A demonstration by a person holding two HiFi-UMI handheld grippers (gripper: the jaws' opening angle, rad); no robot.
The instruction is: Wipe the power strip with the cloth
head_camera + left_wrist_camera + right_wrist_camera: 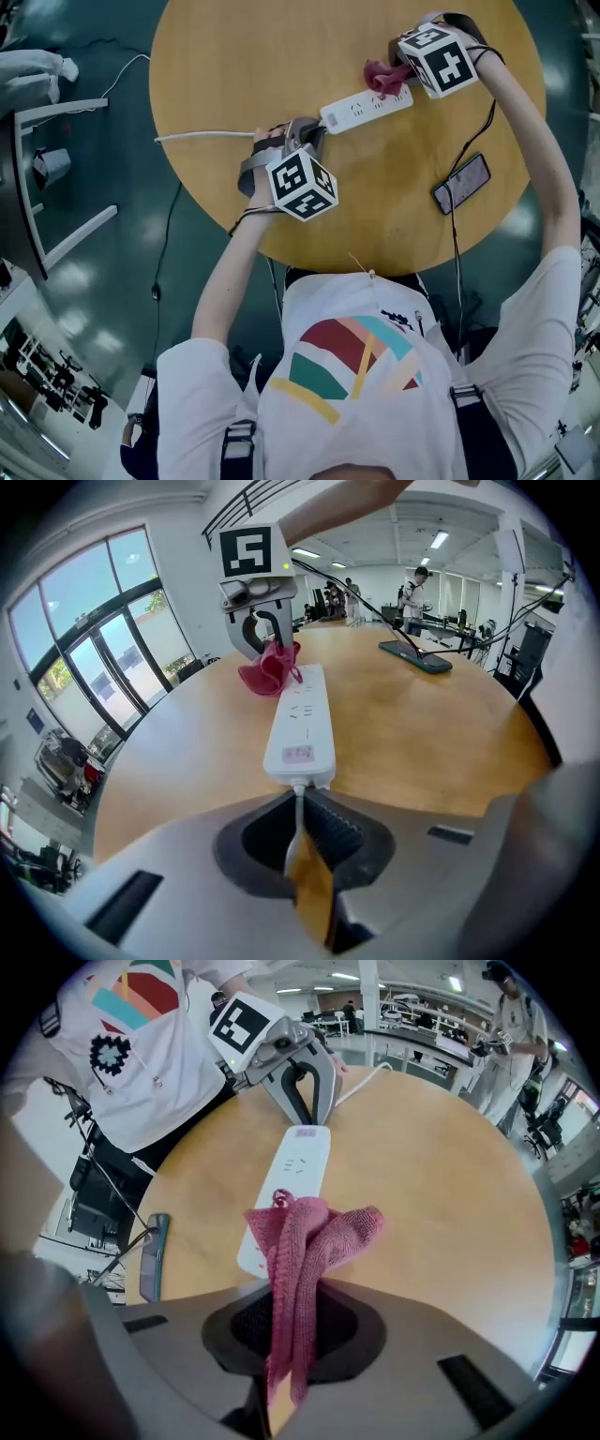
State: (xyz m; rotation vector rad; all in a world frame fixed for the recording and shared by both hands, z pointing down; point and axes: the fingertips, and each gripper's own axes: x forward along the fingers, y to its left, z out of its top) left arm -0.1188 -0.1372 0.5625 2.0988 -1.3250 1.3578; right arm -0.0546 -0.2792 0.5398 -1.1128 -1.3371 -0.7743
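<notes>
A white power strip [366, 109] lies on the round wooden table [234, 56]. Its white cord [202, 137] runs off to the left. My left gripper [302, 141] is shut on the cord right where it leaves the strip [300, 738]; the cord [296, 822] passes between the jaws. My right gripper [401, 79] is shut on a crumpled pink cloth [382, 77], which rests on the strip's far end. In the right gripper view the cloth [305, 1246] hangs from the jaws over the strip [291, 1180]. In the left gripper view the cloth [269, 670] covers the strip's far end.
A dark phone [461, 183] with a black cable lies on the table at the right, close to my right forearm. White chair parts [56, 178] stand on the floor to the left. Bare tabletop lies beyond the strip.
</notes>
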